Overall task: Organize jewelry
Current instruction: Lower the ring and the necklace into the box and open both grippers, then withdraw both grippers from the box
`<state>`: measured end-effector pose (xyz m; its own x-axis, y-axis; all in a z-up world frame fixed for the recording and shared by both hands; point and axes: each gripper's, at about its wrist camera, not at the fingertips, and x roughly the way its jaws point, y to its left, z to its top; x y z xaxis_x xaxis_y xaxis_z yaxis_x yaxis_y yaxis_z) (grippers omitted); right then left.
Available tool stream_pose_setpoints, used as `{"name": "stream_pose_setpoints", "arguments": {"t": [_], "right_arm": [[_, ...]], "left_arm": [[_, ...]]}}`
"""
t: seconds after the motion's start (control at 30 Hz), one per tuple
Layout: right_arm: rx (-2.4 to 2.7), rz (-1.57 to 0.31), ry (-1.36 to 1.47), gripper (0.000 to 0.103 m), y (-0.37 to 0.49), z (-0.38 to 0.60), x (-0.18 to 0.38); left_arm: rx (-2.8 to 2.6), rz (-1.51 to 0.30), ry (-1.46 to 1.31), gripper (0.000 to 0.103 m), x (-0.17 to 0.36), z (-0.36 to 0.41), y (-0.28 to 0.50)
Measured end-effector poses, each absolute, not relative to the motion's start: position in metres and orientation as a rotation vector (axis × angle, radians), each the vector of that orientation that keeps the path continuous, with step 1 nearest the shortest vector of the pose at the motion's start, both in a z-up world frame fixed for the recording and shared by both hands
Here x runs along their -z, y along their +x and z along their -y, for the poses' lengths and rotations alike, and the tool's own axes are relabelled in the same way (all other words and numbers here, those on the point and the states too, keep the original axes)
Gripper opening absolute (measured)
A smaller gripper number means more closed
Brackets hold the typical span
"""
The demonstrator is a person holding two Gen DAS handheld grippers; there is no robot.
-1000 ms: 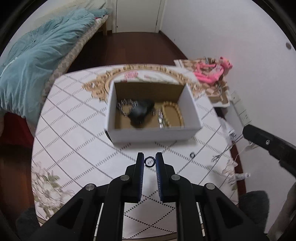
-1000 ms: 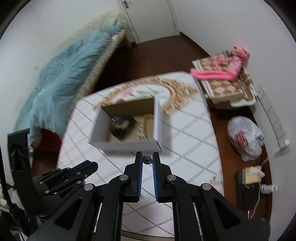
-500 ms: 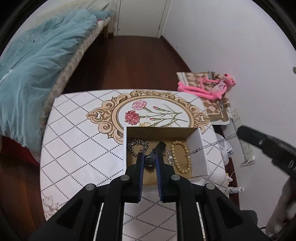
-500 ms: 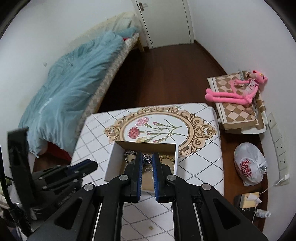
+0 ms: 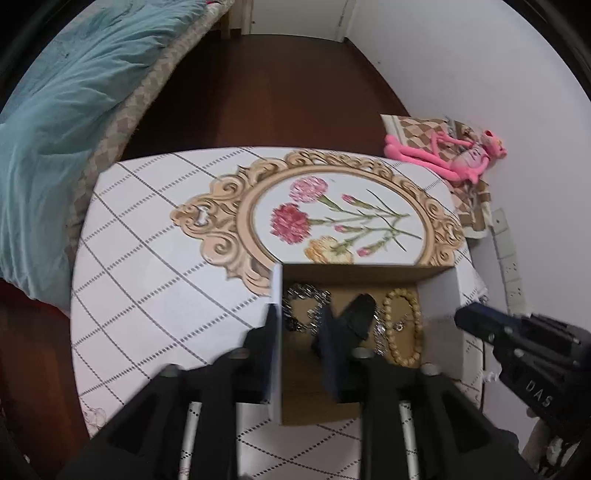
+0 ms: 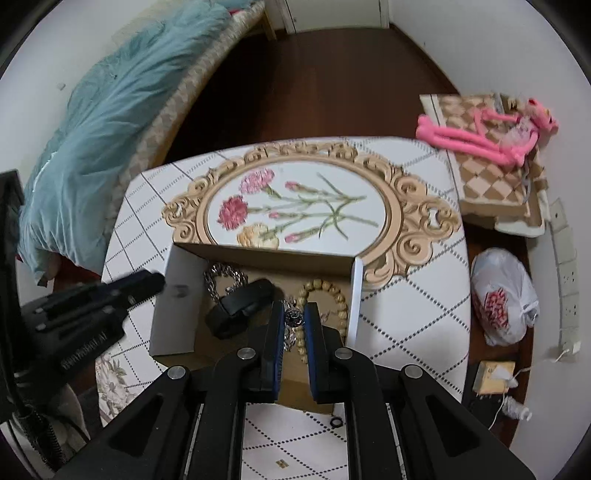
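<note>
Ring pinched in right gripper over box — left gripper blurred, spread, holding nothing.

A teal blanket is lying on the bed at the upper left, dark wooden floor is stretching toward a white door at top centre, and white walls are filling the right.
</note>
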<state>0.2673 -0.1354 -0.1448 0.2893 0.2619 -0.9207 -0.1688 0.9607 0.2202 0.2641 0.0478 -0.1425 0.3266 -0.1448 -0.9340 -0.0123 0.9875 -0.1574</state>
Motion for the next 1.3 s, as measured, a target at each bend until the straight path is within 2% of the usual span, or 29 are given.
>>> {"name": "stream_pose_setpoints", "arguments": {"t": [0.03,0.1,0.17,0.2,0.23,0.3,0.33,0.4,0.43,0.47,0.93,1.3], "right_arm": [[-0.281,-1.254,0.081,0.012,0.268,0.136,0.147],[-0.268,-1.262,0.078,0.016,0.268,0.137,0.149],[-0.255,-1.262,0.074,0.04,0.267,0.14,0.149],[-0.253,-1.262,0.074,0.046,0.266,0.14,0.149],[-0.25,-1.261,0.078,0.054,0.265,0.141,0.149],[-0.231,-1.255,0.054,0.056,0.262,0.141,0.147],[-0.223,-1.252,0.044,0.057,0.26,0.14,0.146],[-0.204,-1.254,0.022,0.076,0.255,0.139,0.147],[-0.192,-1.254,0.01,0.093,0.252,0.139,0.148],[-0.173,-1.253,-0.003,0.097,0.248,0.139,0.15],[-0.066,-1.255,-0.018,0.097,0.22,0.145,0.174],[-0.032,-1.18,0.002,0.097,0.198,0.16,0.147]], "left_arm": [[0.084,-1.227,-0.151,0.06,0.14,-0.05,0.265],[0.067,-1.203,-0.155,0.069,0.134,-0.055,0.264],[0.061,-1.196,-0.149,0.069,0.131,-0.057,0.264],[0.047,-1.193,-0.145,0.07,0.129,-0.059,0.263],[0.038,-1.192,-0.138,0.08,0.129,-0.06,0.263],[0.011,-1.178,-0.124,0.1,0.125,-0.062,0.258],[-0.001,-1.169,-0.116,0.102,0.124,-0.063,0.256],[-0.028,-1.156,-0.103,0.102,0.124,-0.064,0.249],[-0.041,-1.152,-0.098,0.102,0.124,-0.064,0.245],[-0.049,-1.145,-0.096,0.102,0.126,-0.064,0.241],[-0.097,-1.145,-0.046,0.102,0.148,-0.046,0.205],[-0.109,-1.09,-0.051,0.102,0.12,-0.041,0.183]]}}
